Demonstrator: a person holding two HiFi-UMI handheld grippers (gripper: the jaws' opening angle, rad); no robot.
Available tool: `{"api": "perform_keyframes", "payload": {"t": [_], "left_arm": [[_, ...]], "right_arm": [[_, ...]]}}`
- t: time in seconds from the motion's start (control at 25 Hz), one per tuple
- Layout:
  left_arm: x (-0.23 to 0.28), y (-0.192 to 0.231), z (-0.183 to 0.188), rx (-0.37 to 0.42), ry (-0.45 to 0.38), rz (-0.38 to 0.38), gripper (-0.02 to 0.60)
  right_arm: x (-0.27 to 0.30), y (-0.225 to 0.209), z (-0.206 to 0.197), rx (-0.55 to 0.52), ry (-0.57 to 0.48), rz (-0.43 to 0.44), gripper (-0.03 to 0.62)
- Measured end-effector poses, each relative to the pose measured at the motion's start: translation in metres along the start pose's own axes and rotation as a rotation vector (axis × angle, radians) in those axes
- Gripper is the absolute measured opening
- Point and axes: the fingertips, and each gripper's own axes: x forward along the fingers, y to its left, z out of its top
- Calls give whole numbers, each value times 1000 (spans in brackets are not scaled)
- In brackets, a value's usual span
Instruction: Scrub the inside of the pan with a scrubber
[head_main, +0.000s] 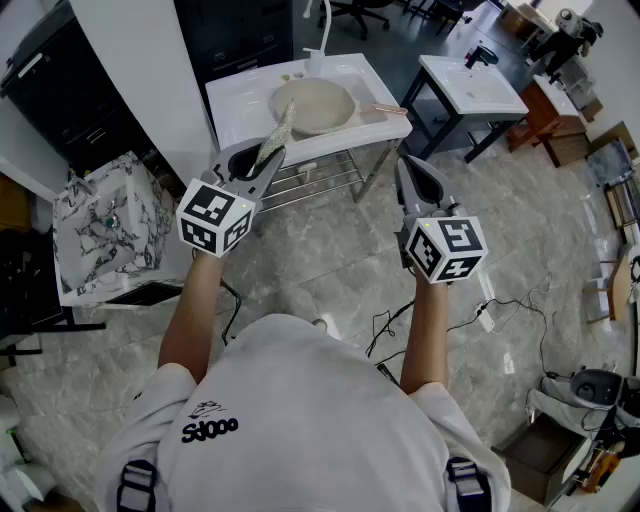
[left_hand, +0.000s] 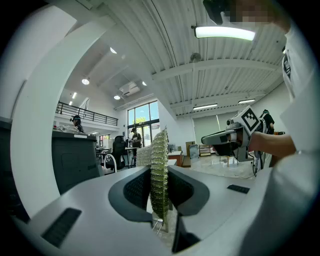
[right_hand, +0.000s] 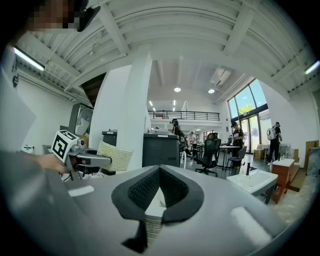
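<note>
Approach step, scrubbing not yet begun. L gripper (head_main: 258, 170) pinches the scrubber (left_hand: 160, 150), a thin yellow-green mesh pad held edge-on, well short of the sink (head_main: 235, 100). R gripper (right_hand: 160, 170) is pressed together w/ nothing in it. Pan (head_main: 311, 105), pale, round, probably dry, sits in the sink ahead. Next: lower the pad inside it; the R gripper, the 1 free, could steady the rim.
</note>
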Motion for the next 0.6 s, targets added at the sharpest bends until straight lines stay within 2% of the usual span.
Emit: {"api": "perform_keyframes", "payload": {"t": [0.6], "left_arm": [[5, -20, -5, -7, 31, 8, 67]], "right_arm": [[-9, -1, -2, -80, 7, 36, 8]]}}
